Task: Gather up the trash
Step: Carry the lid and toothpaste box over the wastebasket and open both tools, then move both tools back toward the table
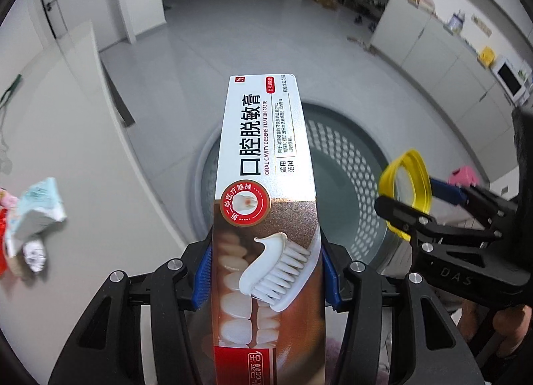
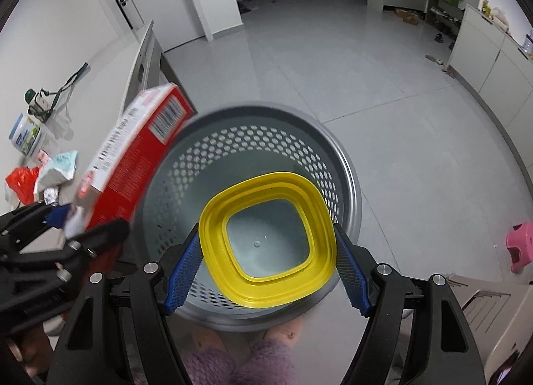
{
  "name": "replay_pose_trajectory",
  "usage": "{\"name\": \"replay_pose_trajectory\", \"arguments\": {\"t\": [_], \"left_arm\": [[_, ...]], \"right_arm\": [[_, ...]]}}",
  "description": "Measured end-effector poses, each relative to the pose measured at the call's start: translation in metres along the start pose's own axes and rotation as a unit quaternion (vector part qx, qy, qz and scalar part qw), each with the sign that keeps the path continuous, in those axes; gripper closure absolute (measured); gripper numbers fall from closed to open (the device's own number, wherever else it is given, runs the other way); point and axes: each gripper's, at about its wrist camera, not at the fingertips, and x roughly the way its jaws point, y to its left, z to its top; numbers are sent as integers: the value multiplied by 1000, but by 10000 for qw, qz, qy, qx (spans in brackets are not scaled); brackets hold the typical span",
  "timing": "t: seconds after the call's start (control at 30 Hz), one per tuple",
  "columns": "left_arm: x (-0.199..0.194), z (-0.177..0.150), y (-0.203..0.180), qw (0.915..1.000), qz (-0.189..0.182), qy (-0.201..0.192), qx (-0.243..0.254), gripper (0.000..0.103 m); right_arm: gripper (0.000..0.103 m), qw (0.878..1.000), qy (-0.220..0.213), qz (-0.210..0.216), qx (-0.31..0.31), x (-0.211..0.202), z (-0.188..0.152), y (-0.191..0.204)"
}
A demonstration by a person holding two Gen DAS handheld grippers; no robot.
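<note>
Two items [image 1: 266,218] [image 2: 266,235] over basket [image 2: 349,178]

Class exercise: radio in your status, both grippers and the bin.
Left hand-held gripper shut on toothpaste box. Right hand-held gripper shut on yellow plastic lid. Both over grey perforated bin, empty, nothing blocking.

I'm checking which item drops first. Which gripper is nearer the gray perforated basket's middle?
Right. The right gripper holds the yellow lid over the basket opening; the left gripper holds the toothpaste box above the basket's left rim.
</note>
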Motion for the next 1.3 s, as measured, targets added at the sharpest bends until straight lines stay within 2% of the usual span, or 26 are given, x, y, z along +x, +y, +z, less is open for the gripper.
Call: {"name": "replay_pose_trajectory", "arguments": {"t": [0.23, 0.47, 0.53, 0.6, 1.3], "left_arm": [[31, -7, -21, 9993, 121, 348, -77, 52], [40, -16, -16, 9975, 213, 574, -360, 51], [38, -18, -16, 9972, 258, 572, -403, 47], [30, -18, -11, 9972, 302, 522, -438, 33], [4, -18, 1, 9961, 397, 154, -769, 33]], "right_arm": [[31, 9993, 271, 208, -128, 21, -1, -10], [30, 9988, 366, 216, -258, 31, -2, -13], [29, 9986, 379, 264, -260, 32, -1, -15], [29, 9983, 402, 327, -274, 32, 1, -17], [28, 9984, 318, 368, -299, 20, 4, -25]]}}
